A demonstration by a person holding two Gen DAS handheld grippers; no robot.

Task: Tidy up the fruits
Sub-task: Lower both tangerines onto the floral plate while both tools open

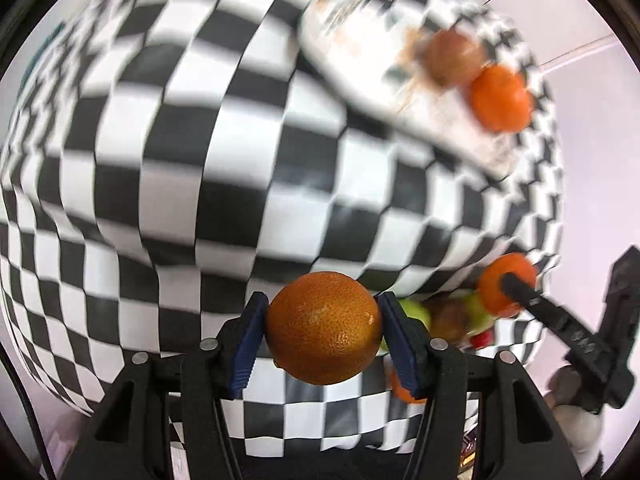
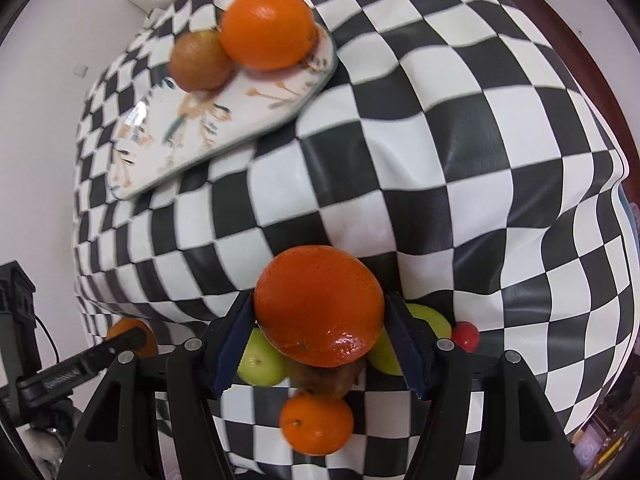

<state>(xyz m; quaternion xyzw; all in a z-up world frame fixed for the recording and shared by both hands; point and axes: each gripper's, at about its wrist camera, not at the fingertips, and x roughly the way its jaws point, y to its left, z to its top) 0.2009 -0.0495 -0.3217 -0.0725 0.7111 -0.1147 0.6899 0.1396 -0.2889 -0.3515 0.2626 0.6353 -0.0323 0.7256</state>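
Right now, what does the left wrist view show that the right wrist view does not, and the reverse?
Only the left wrist view shows the left tool gripping its orange up close.

Only the right wrist view shows the right tool gripping its orange up close, a small orange below it, and the plate's floral pattern sharply.

Both show the checkered cloth, the plate with an orange and a brown fruit, and green fruits.
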